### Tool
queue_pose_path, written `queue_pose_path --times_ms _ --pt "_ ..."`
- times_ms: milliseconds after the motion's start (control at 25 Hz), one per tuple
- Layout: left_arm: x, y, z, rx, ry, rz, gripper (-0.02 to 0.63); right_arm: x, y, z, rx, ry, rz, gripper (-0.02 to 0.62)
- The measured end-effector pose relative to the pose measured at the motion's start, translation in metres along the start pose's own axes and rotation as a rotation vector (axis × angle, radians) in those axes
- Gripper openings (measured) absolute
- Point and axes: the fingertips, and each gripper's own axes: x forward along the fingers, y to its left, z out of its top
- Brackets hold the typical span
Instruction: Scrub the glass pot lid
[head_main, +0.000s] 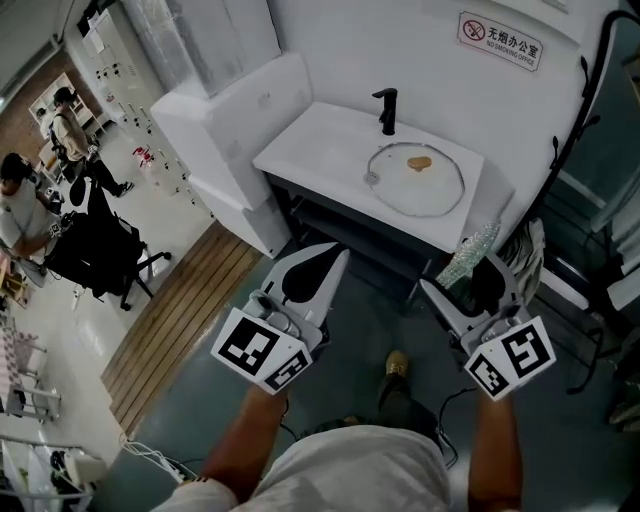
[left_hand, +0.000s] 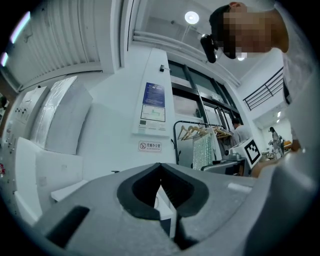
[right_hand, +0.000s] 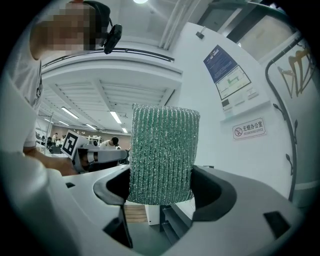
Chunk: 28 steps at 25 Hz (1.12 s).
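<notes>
A round glass pot lid (head_main: 418, 178) with a brown smear at its middle lies flat on the white counter (head_main: 310, 140), in front of a black tap (head_main: 386, 110). My left gripper (head_main: 338, 256) is shut and empty, held low in front of the counter. My right gripper (head_main: 470, 268) is shut on a green glittery scrub sponge (right_hand: 161, 154) that stands up from its jaws; the sponge (head_main: 468, 254) shows near the counter's front right corner. Both grippers are short of the lid and apart from it.
A large white block (head_main: 235, 130) stands left of the counter, with dark shelves (head_main: 340, 230) beneath the top. A coat rack (head_main: 575, 130) stands at the right. People and a black chair (head_main: 95, 250) are far left. A wooden floor strip (head_main: 180, 320) runs lower left.
</notes>
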Motion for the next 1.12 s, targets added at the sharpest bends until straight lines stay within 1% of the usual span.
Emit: queue_pose_path --times_ms 280,560,800,1120 --pt "0.057 0.031 -0.012 0.006 0.021 0.03 0.015 0.036 -0.06 -0.002 -0.009 0.005 0.02 0.348" --pt "0.121 0.071 -0.032 0.0 0.047 0.097 0.015 0.078 -0.129 -0.015 -0.025 0.039 0.069 0.348" --pt "0.175 0.093 -0.052 0.008 0.084 0.151 0.015 0.104 -0.193 -0.025 -0.007 0.04 0.105 0.348" --pt "0.219 0.116 -0.069 0.0 0.123 0.214 0.015 0.133 -0.243 -0.034 0.012 0.043 0.149 0.348"
